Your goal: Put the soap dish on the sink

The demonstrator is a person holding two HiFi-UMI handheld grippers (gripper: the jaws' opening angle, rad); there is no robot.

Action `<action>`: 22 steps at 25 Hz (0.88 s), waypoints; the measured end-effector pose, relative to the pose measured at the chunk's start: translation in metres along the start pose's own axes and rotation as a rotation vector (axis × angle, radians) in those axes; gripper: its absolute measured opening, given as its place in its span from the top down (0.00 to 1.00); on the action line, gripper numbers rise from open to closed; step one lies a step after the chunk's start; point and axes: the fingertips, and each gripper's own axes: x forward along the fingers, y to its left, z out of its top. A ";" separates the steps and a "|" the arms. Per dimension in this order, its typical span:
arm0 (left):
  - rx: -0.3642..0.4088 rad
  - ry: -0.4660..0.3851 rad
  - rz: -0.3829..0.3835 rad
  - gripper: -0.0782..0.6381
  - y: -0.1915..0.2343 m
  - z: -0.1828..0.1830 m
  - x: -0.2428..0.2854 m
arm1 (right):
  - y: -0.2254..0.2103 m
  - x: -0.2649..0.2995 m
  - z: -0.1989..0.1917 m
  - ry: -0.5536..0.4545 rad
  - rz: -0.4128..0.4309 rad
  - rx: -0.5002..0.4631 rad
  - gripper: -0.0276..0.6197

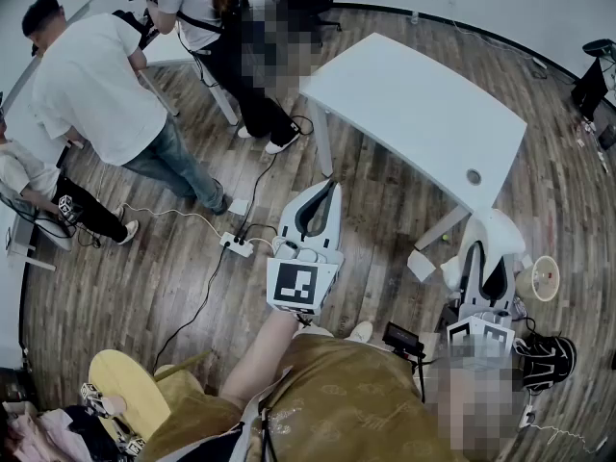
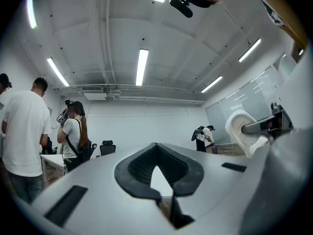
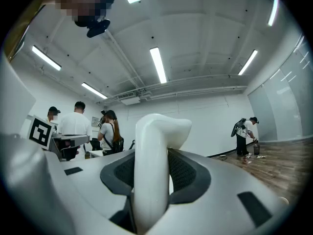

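Left arm: the bare forearm point(image 1: 262, 352) reaches forward from a gold-patterned garment; it holds the left gripper point(image 1: 332, 185) about level over the wooden floor point(image 1: 144, 287), pointing toward the white surface point(image 1: 414, 114)
Left fingers: tips closed together; nothing is between them
Right gripper point(image 1: 484, 258): held about level at the person's right, beside the near corner of the surface, well apart from the left gripper
Right fingers: partly open and pressed on the soap dish point(image 3: 155, 180) from both sides
Soap dish: white and curved; it stands upright between the right fingers, with its upper end jutting past the tips; it is in the air, resting on nothing
Surface: a bare white top, with one small round fitting near its near edge
Bystanders: one in a white T-shirt point(image 1: 91, 85) and one with black straps point(image 1: 207, 17) stand at the far left; both are well clear of the grippers
Floor items: a yellow round seat point(image 1: 130, 388) lies near the person's left side; a tan disc point(image 1: 545, 279) lies just right of the right gripper; a power strip point(image 1: 237, 244) with cables lies just left of the left gripper
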 end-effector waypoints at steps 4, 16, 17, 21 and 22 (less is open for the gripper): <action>-0.021 -0.003 0.019 0.88 -0.011 -0.004 0.006 | -0.012 0.007 -0.004 0.011 0.013 0.008 0.71; -0.050 0.017 -0.021 0.88 0.014 -0.024 0.065 | -0.006 0.068 -0.013 0.042 -0.007 0.009 0.71; -0.052 0.014 -0.027 0.88 0.018 -0.025 0.073 | -0.006 0.075 -0.012 0.040 -0.012 0.009 0.71; -0.030 0.009 -0.065 0.88 0.034 -0.027 0.105 | -0.004 0.105 -0.009 0.029 -0.038 -0.008 0.71; -0.040 0.005 -0.065 0.88 0.041 -0.027 0.111 | -0.002 0.113 -0.008 0.028 -0.047 -0.013 0.71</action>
